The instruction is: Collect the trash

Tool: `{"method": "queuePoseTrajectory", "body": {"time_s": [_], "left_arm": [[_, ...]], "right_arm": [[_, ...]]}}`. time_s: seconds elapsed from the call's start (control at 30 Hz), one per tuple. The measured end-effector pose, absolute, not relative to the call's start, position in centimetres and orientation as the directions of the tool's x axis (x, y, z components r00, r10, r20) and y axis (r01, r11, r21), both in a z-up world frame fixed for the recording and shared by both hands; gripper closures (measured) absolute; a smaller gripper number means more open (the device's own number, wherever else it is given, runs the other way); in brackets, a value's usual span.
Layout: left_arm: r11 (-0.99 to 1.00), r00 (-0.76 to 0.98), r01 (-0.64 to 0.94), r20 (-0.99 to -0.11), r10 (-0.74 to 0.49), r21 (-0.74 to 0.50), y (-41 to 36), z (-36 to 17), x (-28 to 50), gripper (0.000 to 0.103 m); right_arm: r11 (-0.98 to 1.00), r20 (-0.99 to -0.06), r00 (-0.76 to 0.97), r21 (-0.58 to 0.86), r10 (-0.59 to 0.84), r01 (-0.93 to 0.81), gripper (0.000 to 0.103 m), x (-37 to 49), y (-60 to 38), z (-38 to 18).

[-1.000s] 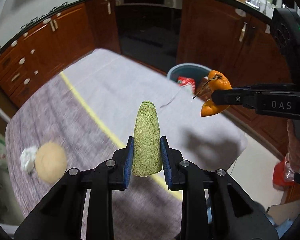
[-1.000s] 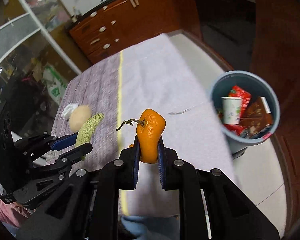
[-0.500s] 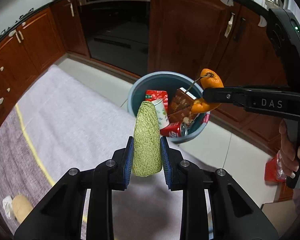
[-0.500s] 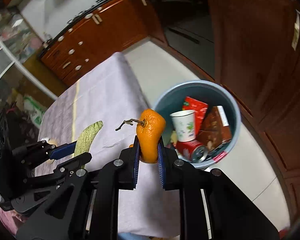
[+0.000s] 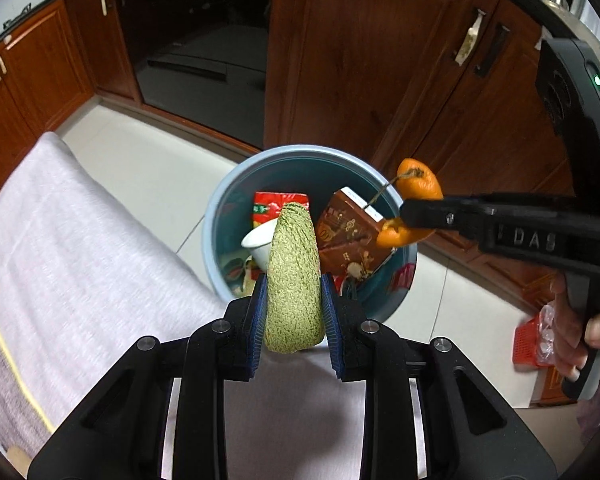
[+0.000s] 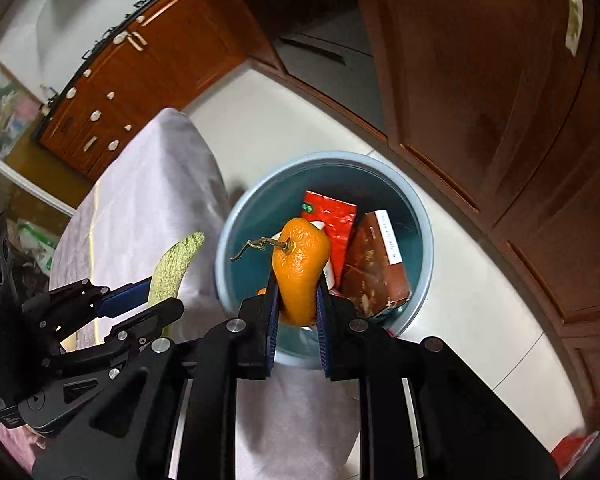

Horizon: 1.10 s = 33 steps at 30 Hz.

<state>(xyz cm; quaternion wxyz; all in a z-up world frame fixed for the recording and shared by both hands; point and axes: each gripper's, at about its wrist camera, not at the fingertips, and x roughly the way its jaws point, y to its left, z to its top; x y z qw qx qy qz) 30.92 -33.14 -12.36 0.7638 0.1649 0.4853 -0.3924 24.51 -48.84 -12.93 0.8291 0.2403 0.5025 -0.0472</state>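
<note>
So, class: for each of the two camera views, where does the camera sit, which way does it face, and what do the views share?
Left wrist: on the left gripper, looking down along its fingers at the melon rind and blue bin; the person's right hand shows.
Right wrist: on the right gripper, facing down at the orange peel.
Shared: bin, both pieces of trash, white cloth.
</note>
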Motion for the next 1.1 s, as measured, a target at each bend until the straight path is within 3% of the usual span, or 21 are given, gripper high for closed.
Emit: {"method": "queuePoseTrajectory", "body": {"time_s": [0.2, 0.47, 0.5, 0.53, 0.57, 0.73, 0.8, 0.93, 1.1], "left_arm": [[0.625, 0.186, 0.765, -0.875, -0.447, -0.156, -34.9, -13.5, 32.0, 0.076], [0.620, 0.151, 0.763, -0.883, -0.445, -0.182, -35.9, -14.9, 32.8, 0.072], [0.622, 0.152, 0.762, -0.885, -0.440, -0.179, -36.0, -15.0, 32.8, 0.067], [0.630, 0.163, 0.759, -0.888, -0.430, -0.165, -36.1, -14.9, 32.8, 0.047], [0.638, 0.180, 0.755, -0.887, -0.424, -0.152, -36.0, -14.8, 32.8, 0.037], [0.669, 0.241, 0.735, -0.879, -0.411, -0.111, -35.4, -14.0, 32.6, 0.025], [0.677, 0.258, 0.730, -0.879, -0.400, -0.094, -35.2, -13.7, 32.5, 0.021], [0.696, 0.309, 0.715, -0.862, -0.403, -0.069, -34.2, -12.7, 31.9, 0.004], [0.723, 0.337, 0.687, -0.851, -0.403, -0.071, -32.0, -10.9, 31.1, 0.004]], "right_arm": [[0.874, -0.872, 0.461, 0.346, 0.165, 0.341, 0.085, 25.5, -49.6, -14.3], [0.867, -0.872, 0.457, 0.357, 0.176, 0.346, 0.074, 26.1, -50.4, -14.9], [0.867, -0.868, 0.465, 0.361, 0.177, 0.344, 0.059, 26.1, -50.4, -14.7], [0.869, -0.865, 0.474, 0.356, 0.166, 0.345, 0.039, 26.0, -50.4, -14.4], [0.871, -0.862, 0.483, 0.350, 0.155, 0.344, 0.034, 26.0, -50.5, -14.2], [0.866, -0.861, 0.484, 0.357, 0.158, 0.351, 0.019, 25.9, -50.5, -13.8], [0.866, -0.867, 0.475, 0.348, 0.152, 0.358, 0.017, 25.8, -50.3, -13.8], [0.884, -0.875, 0.467, 0.312, 0.125, 0.348, 0.016, 25.2, -49.8, -13.4], [0.884, -0.859, 0.495, 0.327, 0.130, 0.335, 0.007, 23.5, -49.2, -11.8]]}}
